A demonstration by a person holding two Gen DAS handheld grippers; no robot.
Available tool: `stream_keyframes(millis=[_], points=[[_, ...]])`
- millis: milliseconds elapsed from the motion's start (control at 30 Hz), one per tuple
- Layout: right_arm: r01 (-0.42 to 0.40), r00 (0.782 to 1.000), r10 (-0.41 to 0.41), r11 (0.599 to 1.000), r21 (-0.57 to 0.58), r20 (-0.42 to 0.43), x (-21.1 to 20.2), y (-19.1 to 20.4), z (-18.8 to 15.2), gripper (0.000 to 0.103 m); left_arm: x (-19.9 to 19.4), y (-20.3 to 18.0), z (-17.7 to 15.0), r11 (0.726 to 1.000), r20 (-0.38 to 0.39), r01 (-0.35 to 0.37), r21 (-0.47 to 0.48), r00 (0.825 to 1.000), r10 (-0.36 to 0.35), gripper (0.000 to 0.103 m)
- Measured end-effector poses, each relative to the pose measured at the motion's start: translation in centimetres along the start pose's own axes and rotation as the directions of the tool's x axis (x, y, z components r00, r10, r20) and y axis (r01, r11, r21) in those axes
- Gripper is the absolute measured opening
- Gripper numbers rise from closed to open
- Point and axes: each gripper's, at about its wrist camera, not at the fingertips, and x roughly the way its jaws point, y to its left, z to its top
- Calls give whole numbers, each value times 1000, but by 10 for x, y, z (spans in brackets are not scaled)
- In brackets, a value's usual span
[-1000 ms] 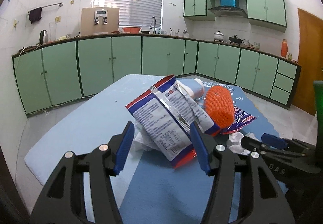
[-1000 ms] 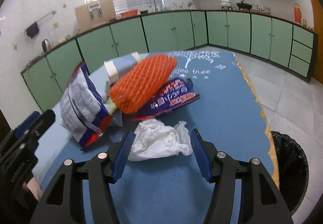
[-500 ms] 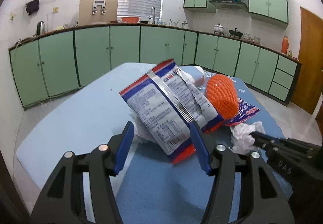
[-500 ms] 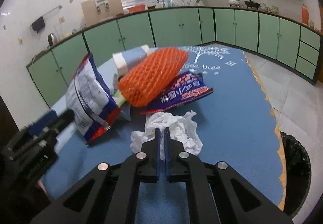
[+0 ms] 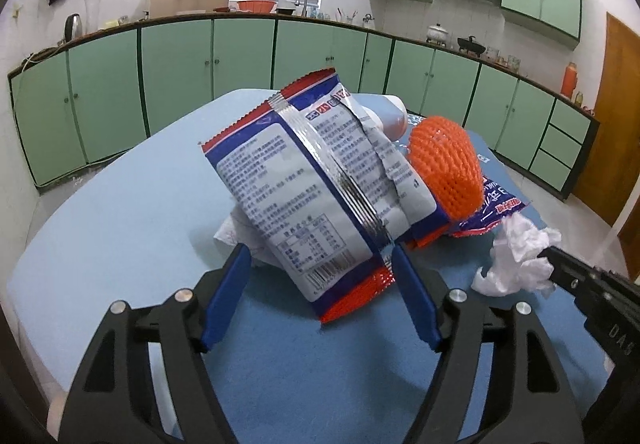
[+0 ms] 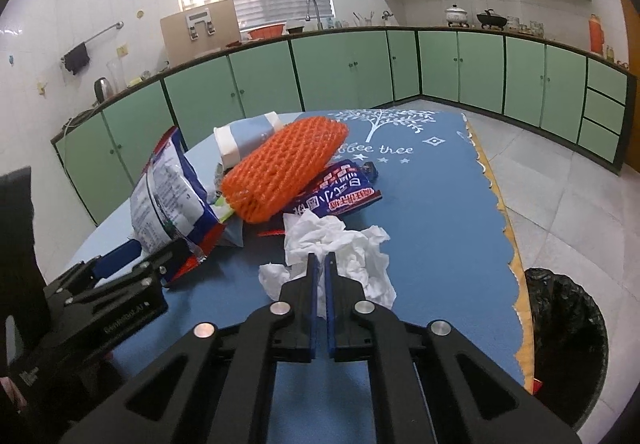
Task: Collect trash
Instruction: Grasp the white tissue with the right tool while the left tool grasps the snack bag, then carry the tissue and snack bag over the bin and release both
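We see our right hand-held gripper point(image 6: 320, 262) pinching the tissue point(image 6: 340, 244), while our left hand-held gripper point(image 5: 320, 276) is opening around the snack bag point(image 5: 312, 188), seemingly without touching it.

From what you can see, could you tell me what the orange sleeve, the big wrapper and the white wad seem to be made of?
Orange sleeve: probably foam netting, matte, open lattice.
Big wrapper: likely plastic film, glossy, with a silvery crimped seam.
White wad: tissue paper by the look, soft matte crumples, pinched in the right gripper.
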Motion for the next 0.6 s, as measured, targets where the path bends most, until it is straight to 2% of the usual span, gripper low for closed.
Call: stream_keyframes(millis=[133,233,433,600], points=[[0,1000,0,1000,4,-5,3,-2,-2,4,7,-2,0,1000,-28,7,12,1000,-7,33],[0,1000,0,1000,3,-7,4,-2,-2,4,4,-5,-2,1000,-5,9,26,1000,-9,11],[1,1000,-1,1000,-14,2,2,-2,-1,4,-9,-7,0,999,53,25,31,998,-26,1],[5,1000,-4,1000,-22,20,-6,-2,-2,4,-39,-9,7,999,134,36,15,990,-38,1]])
